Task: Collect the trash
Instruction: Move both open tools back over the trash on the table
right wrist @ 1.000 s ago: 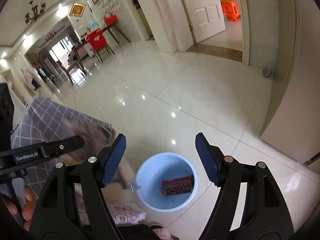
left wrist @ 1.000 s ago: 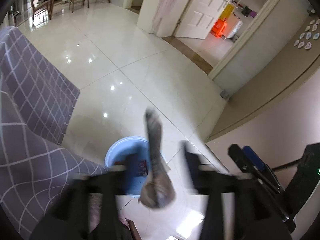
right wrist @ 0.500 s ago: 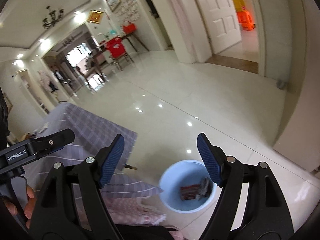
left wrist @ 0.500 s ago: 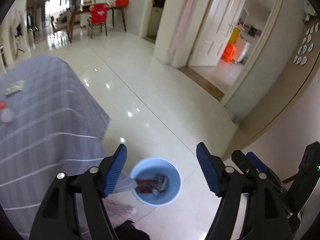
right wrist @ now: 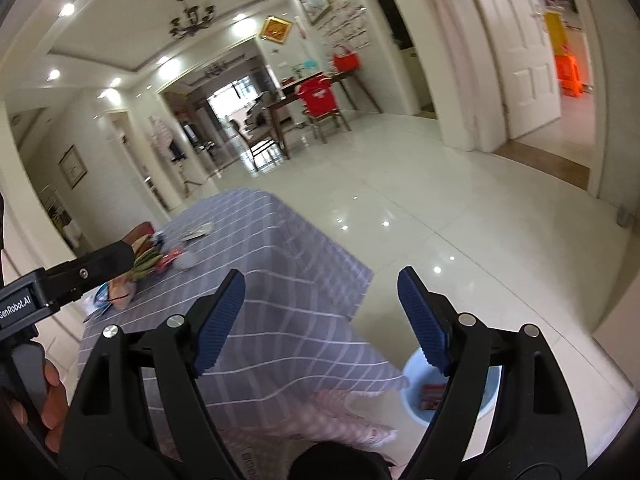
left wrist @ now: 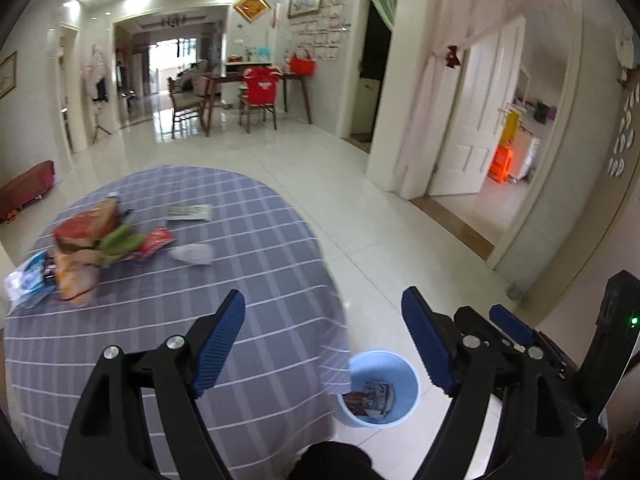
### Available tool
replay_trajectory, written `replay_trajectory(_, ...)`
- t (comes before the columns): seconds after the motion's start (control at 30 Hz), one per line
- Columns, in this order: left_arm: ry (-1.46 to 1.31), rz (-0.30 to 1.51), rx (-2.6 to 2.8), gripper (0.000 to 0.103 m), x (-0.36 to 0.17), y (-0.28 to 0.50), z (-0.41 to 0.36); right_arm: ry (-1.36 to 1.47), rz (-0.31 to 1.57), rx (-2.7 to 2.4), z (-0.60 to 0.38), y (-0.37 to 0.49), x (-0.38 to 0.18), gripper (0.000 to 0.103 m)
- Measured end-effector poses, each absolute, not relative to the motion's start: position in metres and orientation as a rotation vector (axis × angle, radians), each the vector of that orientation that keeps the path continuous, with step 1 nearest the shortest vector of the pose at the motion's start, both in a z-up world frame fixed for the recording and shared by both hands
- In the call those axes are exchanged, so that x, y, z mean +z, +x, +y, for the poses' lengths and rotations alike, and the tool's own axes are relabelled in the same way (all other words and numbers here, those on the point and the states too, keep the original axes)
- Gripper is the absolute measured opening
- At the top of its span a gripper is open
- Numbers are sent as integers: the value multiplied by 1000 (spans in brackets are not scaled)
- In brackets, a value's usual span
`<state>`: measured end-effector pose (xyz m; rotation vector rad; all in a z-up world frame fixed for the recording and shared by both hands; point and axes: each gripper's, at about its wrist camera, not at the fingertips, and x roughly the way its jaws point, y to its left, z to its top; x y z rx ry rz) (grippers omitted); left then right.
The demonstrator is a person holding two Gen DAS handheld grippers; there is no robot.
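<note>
Wrappers and packets lie in a loose pile of trash (left wrist: 86,248) on the far left part of the bench (left wrist: 240,280), which is covered by a grey-blue checked cloth. In the pile are a red-and-brown packet, a green wrapper, an orange-and-white bag and a blue-and-white packet at the left edge; the blur hides finer detail. A white crumpled piece (left wrist: 192,254) lies just to the right of the pile, and a flat silvery packet (left wrist: 188,212) lies apart from it, farther back on the cloth. The left gripper (left wrist: 322,340) hangs above the near edge of the bench with its blue-padded fingers wide apart and nothing between them. Below it, on the tiled floor beside the hanging cloth, stands a light blue bin (left wrist: 404,400) with a red wrapper and a silvery one inside. The right gripper (right wrist: 320,320) is likewise spread wide and empty, held over the near corner of the bench; in its view the same bin (right wrist: 412,372) shows low on the right, partly hidden behind the right-hand finger, with something red in it. The pile of trash (right wrist: 152,260) shows there on the left side of the cloth, partly behind the black body of the left gripper.
</note>
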<state>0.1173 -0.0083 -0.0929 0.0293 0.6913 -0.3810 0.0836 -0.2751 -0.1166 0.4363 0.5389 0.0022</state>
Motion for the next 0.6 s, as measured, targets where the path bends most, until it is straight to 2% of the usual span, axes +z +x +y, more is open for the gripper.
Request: replay_trajectory(0.6, -90, 661, -165, 83, -74, 101, 124, 334, 540, 188, -178, 104, -85, 79)
